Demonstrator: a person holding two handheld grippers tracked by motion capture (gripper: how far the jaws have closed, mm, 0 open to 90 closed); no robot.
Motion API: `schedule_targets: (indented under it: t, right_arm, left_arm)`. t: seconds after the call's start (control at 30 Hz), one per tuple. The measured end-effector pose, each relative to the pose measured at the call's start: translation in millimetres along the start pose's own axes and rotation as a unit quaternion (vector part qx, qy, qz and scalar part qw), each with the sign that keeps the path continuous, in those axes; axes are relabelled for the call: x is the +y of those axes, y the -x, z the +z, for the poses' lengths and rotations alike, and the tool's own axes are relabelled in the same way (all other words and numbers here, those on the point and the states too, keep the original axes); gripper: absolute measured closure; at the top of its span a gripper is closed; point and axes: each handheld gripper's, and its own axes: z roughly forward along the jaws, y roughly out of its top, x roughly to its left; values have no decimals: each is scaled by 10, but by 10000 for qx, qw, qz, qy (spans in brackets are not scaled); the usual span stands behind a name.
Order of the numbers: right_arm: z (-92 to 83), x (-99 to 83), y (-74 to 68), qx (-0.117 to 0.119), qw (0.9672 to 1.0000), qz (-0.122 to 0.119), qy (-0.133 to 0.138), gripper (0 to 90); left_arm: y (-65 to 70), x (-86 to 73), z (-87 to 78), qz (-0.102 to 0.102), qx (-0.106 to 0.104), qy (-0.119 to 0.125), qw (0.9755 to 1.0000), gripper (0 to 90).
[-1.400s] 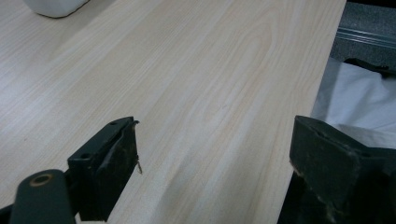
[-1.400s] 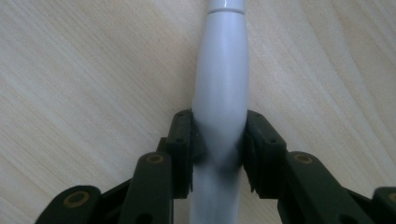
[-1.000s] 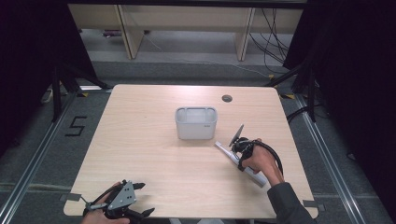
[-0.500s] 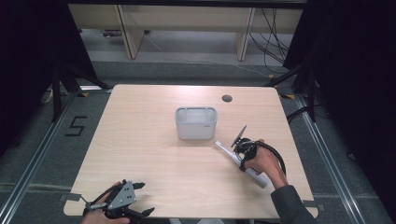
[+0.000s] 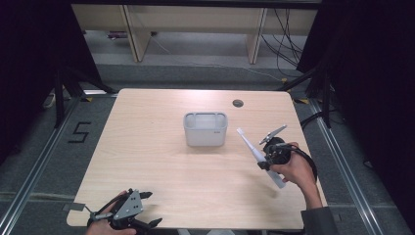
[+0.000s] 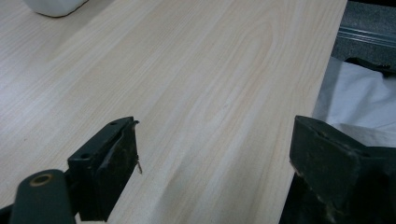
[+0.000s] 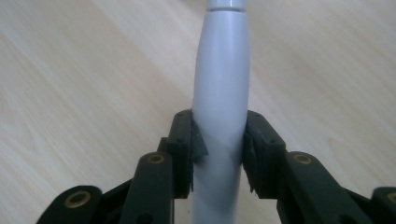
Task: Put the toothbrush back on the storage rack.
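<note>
The right tool (image 5: 272, 157) is clamped on the handle of a white electric toothbrush (image 5: 255, 153) at the right of the high view, above the surface (image 5: 147, 161). Its long axis runs diagonally, brush head aimed up-left toward the white container (image 5: 205, 129) at centre frame. The left tool (image 5: 128, 215), jaws apart and empty, sits lower left, much farther from the container.
</note>
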Motion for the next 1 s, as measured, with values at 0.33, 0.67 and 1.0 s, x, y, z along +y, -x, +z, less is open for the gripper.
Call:
schedule_targets:
  t: [0.33, 0.67, 1.0]
  right_arm:
    - [-113, -10, 154, -114, 9892, 206, 1445, 666]
    - [-32, 126, 261, -279, 9607, 468, 2723, 666]
    - [30, 204, 256, -385, 9450, 645, 3183, 666]
  left_arm:
    - [-2, 0, -1, -8, 0, 11, 10000, 147]
    - [-9, 4, -6, 71, 75, 0, 9999, 147]
    - [17, 10, 7, -63, 35, 197, 9998, 147]
